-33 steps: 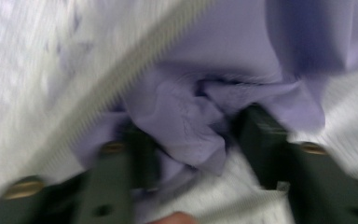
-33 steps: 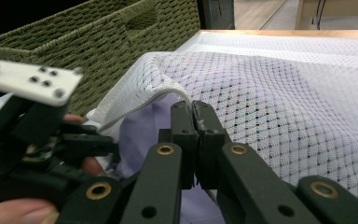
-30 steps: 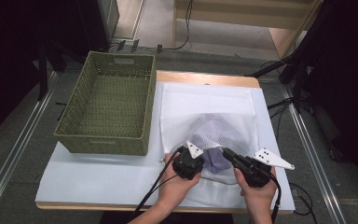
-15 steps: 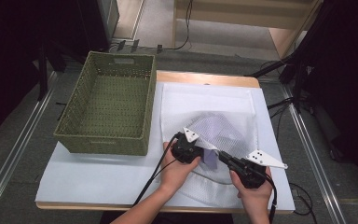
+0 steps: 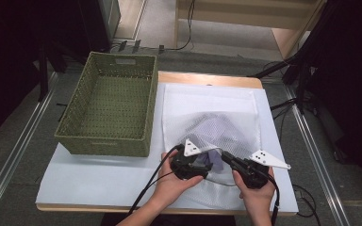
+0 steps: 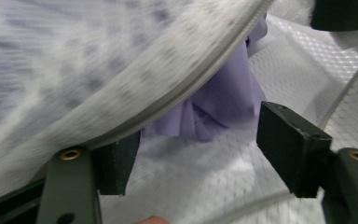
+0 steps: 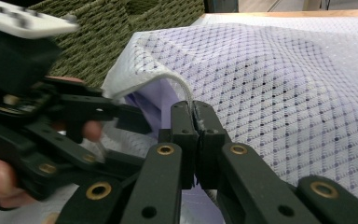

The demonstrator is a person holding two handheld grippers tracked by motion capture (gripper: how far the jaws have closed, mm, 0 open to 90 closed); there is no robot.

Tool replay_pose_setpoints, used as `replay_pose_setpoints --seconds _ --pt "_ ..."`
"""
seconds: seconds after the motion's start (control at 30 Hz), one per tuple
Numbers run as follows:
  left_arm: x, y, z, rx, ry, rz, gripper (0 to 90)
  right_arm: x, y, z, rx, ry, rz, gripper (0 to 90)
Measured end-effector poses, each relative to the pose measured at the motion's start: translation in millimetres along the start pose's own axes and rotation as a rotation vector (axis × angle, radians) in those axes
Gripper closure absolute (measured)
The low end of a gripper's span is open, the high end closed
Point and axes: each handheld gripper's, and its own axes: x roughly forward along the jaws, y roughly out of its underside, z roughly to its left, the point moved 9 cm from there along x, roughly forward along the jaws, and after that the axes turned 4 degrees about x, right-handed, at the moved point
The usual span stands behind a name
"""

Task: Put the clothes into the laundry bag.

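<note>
White sheet [image 5: 103,176] covers wooden table [image 5: 207,79]; grey floor around. Green wicker basket [image 5: 108,110] sits left. Mesh laundry bag [image 5: 207,117] holding lilac garment [image 6: 223,102] lies centre. Right gripper [image 7: 195,122] is clenched on the bag's rim; left gripper [image 6: 196,149] is released, jaws just opening.

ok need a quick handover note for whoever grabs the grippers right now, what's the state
Right gripper: shut on the zipper edge of the mesh laundry bag, holding the mouth lifted.
Left gripper: jaws have just been opening; now open at the bag's mouth, the raised rim draped over one jaw, nothing gripped. The lilac garment lies just ahead of them.
Things: bag lies flat on the white table cover, garment inside it with a fold showing at the mouth. Green woven basket stands left of the bag, nothing in it.
Done: mouth held open.
Left: probably grip the garment and draw it out, perhaps to the basket.
</note>
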Motion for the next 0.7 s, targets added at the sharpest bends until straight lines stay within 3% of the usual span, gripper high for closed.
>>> replay_pose_setpoints --seconds 0.03,0.1,0.17,0.23,0.27,0.3,0.37,0.43,0.47,0.53,0.63,0.7 --pt "6.4 -0.6 1.1 -0.003 -0.030 0.016 33.0 0.2 0.5 0.2 0.000 0.001 0.003 89.3" --pt "15.9 -4.9 5.4 -0.027 -0.093 0.013 45.9 0.6 1.3 -0.4 0.001 0.001 0.006 89.2" --pt "22.8 -10.8 7.2 -0.060 -0.097 -0.002 64.5 0.6 2.5 -2.0 0.006 0.003 0.010 89.3" --pt "28.0 -17.8 6.9 -0.061 -0.093 -0.011 82.0 0.6 3.7 -3.9 0.007 0.007 0.015 89.3" --pt "30.1 -22.4 7.0 -0.063 -0.095 -0.022 85.4 0.7 4.1 -4.5 0.011 0.008 0.017 89.3" --pt "31.0 -28.4 8.1 -0.072 -0.104 -0.052 86.4 0.8 4.3 -4.7 0.015 0.008 0.018 89.2" --pt "31.0 -39.0 15.4 -0.083 -0.163 -0.112 86.9 0.9 3.8 -4.8 0.016 0.007 0.017 89.2" --pt "36.0 -41.3 22.9 -0.114 -0.197 -0.128 86.0 1.4 3.9 -4.5 0.014 0.006 0.018 89.2" --pt "40.4 -38.7 24.5 -0.119 -0.190 -0.107 83.6 1.8 4.9 -5.2 0.014 0.010 0.025 89.2" --pt "44.7 -30.4 21.0 -0.117 -0.119 -0.059 75.5 3.1 7.2 -7.3 0.013 0.016 0.036 89.2" --pt "29.0 -20.8 13.8 -0.031 -0.091 -0.062 59.1 1.6 8.7 -10.2 0.022 0.021 0.039 89.2" --pt "9.9 -13.9 13.0 -0.001 -0.074 -0.077 53.9 0.0 7.7 -11.2 0.028 0.023 0.032 89.3"
